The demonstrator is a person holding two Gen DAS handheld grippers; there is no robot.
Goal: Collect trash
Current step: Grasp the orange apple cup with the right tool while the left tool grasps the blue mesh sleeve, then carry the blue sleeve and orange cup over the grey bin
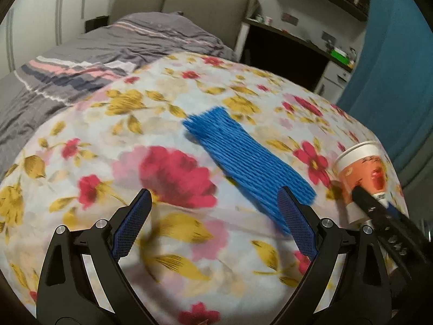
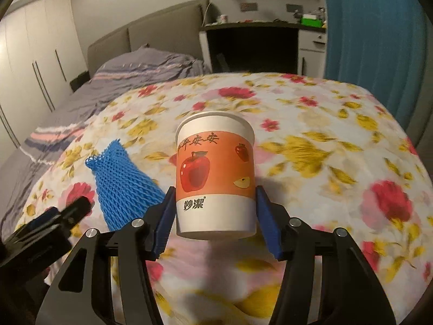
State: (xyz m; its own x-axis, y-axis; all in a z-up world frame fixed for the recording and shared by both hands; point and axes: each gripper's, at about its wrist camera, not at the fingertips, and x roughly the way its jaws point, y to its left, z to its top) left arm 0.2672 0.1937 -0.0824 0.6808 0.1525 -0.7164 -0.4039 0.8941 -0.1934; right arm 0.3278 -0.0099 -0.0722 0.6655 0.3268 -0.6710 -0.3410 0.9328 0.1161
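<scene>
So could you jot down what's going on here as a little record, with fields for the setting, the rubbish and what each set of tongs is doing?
setting: table under a floral cloth, bed behind
trash 1: paper cup with apple print, upright
trash 2: blue foam net, lying flat left of the cup
right tongs: a pad on each side of the cup, at its sides low down
left tongs: open, nothing between them, right pad over the net's near end
trash bin: none in view

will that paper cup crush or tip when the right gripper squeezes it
The paper cup looks thin-walled, so it would probably dent under a hard squeeze. It stands upright between the right gripper pads, gripped low, so it might tip. Probably light.
</scene>
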